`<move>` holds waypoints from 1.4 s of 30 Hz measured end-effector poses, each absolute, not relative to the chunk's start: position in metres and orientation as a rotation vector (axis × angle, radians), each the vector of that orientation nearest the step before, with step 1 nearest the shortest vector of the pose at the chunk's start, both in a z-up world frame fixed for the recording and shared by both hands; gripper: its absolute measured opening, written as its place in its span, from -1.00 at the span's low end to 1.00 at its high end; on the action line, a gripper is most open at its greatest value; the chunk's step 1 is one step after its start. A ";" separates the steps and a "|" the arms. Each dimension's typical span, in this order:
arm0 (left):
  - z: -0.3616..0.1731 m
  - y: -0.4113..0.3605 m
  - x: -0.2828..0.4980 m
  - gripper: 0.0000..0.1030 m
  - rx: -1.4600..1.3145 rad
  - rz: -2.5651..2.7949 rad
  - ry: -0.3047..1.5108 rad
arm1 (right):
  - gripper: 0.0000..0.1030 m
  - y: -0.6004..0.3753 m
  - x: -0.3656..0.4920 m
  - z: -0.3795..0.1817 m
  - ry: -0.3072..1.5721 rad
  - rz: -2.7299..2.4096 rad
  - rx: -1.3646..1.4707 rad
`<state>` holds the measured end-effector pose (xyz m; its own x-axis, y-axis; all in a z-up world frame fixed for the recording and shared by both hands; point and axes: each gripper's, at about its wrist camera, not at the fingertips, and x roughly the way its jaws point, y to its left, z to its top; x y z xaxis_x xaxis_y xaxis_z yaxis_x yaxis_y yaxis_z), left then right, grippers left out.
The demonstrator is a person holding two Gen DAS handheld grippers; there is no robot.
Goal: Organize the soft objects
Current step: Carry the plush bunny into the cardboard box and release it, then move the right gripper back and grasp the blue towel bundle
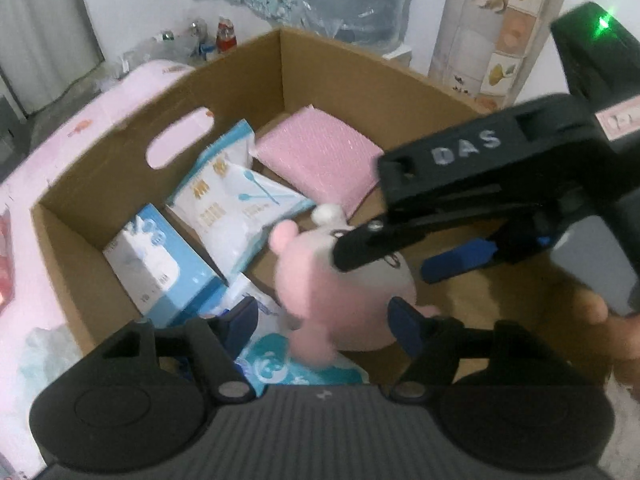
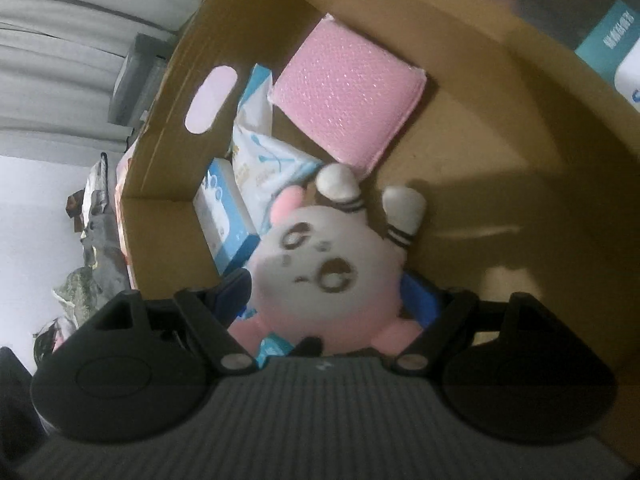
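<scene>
Plush toy [image 2: 320, 256] over box [image 2: 480, 140]; sponge [image 2: 344, 100] at far end; packets [image 1: 240, 200] left.

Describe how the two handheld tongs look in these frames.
Both tongs are matte black plastic with ribbed grey bodies, round side housings, silver pivot screws and blue finger pads. The right tongs carry white "DAS" lettering, a green light and a pale label.
</scene>
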<state>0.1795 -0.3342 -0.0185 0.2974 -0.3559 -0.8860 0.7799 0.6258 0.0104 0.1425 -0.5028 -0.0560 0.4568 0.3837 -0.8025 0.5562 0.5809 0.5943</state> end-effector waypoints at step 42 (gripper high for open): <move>0.043 0.059 0.156 0.52 0.133 0.073 0.656 | 0.59 -0.171 0.323 0.035 1.226 0.565 0.644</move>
